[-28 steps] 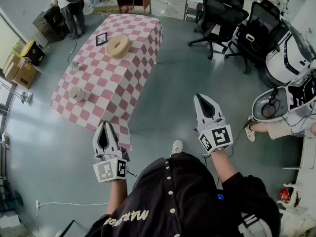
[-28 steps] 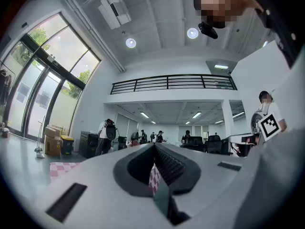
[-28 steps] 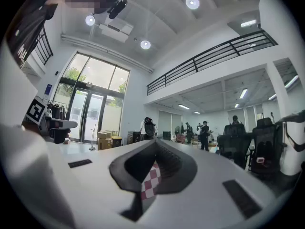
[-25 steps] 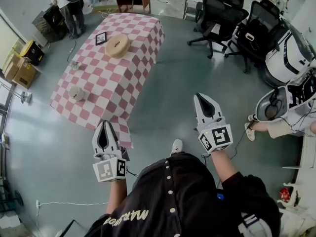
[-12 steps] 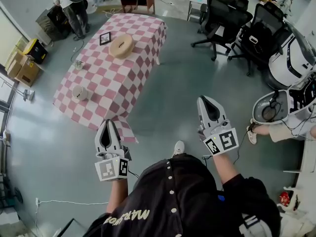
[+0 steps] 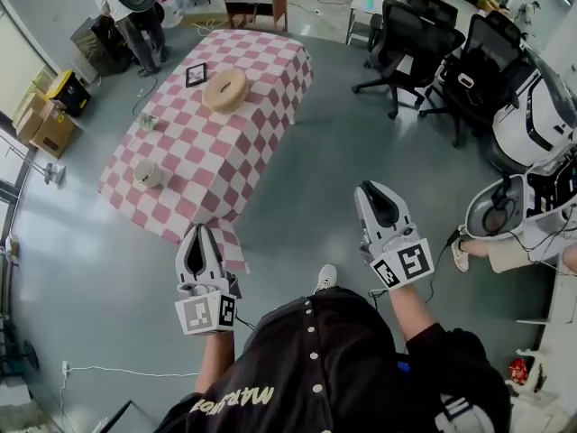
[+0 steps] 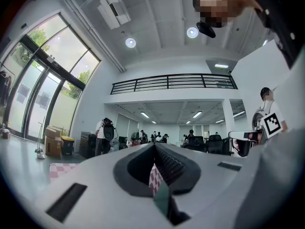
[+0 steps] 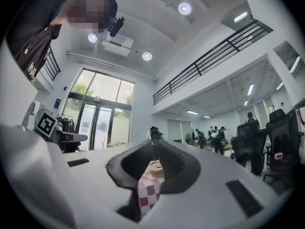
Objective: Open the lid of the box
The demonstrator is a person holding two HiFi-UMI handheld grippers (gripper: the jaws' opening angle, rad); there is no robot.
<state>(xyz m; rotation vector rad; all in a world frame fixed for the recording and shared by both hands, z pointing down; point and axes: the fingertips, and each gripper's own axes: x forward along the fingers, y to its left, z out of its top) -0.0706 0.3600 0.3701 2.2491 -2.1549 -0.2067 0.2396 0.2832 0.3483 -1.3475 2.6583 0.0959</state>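
The box (image 6: 225, 89), a round tan one with its lid on, sits on a table (image 6: 261, 106) covered with a pink-and-white checked cloth, towards the far end of the table and well away from both claws. Just beside it lies a small black-framed square (image 6: 196, 75), and near the closer end of the cloth stands a small pale round pot (image 6: 147, 173). The table stands on a grey floor (image 6: 306, 170), ahead of the person and to the left. The person, in a black top (image 6: 325, 368), holds both claws out low in front of the body over bare floor, with one white shoe (image 6: 326, 276) showing between them. The left gripper (image 6: 199, 234) points towards the near corner of the cloth, its jaws closed tip to tip with nothing between them. The right gripper (image 6: 372, 190) is further to the right, over open floor. Its jaws are opening, the tips only slightly apart and nothing between them. In the right gripper view the checked cloth and the tan box show far off through the hollow behind the tips. Black office chairs (image 6: 410, 34) stand to the right of the table, cardboard cartons (image 6: 36, 124) lie by the left wall, and another person (image 6: 135, 7) stands beyond the far left corner of the table.
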